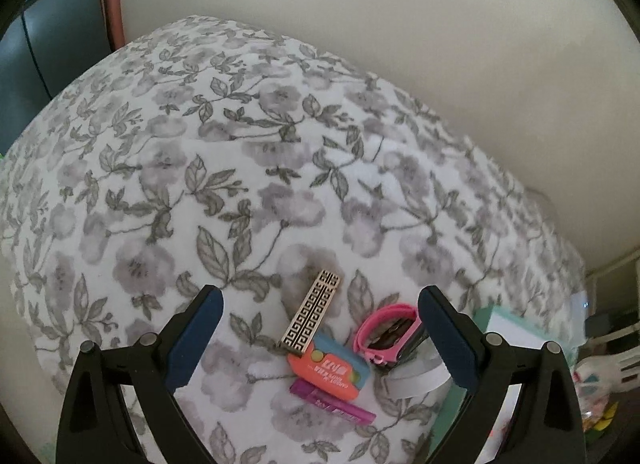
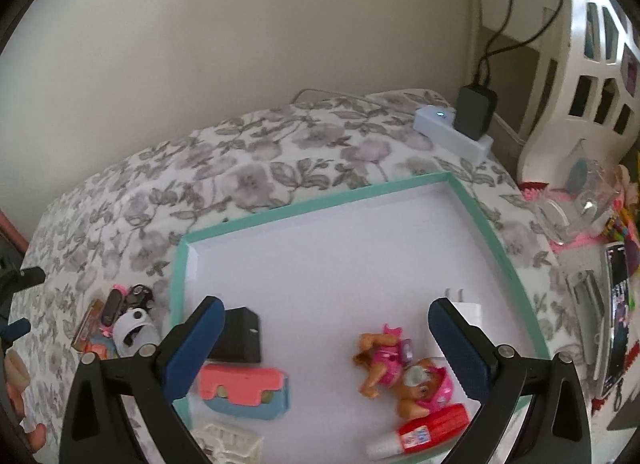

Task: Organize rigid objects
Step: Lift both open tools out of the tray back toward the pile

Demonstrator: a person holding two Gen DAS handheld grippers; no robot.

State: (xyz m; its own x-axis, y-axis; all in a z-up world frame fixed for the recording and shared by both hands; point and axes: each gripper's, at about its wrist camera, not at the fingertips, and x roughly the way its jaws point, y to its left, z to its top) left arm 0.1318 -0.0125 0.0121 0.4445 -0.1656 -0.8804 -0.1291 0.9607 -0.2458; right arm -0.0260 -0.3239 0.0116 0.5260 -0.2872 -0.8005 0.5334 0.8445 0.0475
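Note:
My left gripper [image 1: 320, 334] is open and empty above a cluster on the floral cloth: a patterned bar [image 1: 312, 312], an orange and blue case [image 1: 330, 370], a purple tube [image 1: 332, 404], a pink watch [image 1: 386, 332] and a white tape roll [image 1: 416, 378]. My right gripper [image 2: 326, 344] is open and empty over the teal-rimmed white tray [image 2: 472, 208]. The tray holds a black box [image 2: 240, 334], a pink and blue case [image 2: 244, 392], a toy pup [image 2: 400, 368], a red glue bottle [image 2: 424, 430], a white charger [image 2: 468, 310] and a white plastic piece [image 2: 228, 440].
The cluster also shows left of the tray in the right wrist view [image 2: 120, 324]. A white power strip with a black adapter [image 2: 460, 124] lies at the cloth's far corner. A white basket [image 2: 580, 64] and cluttered items [image 2: 600, 264] stand to the right. The wall is behind.

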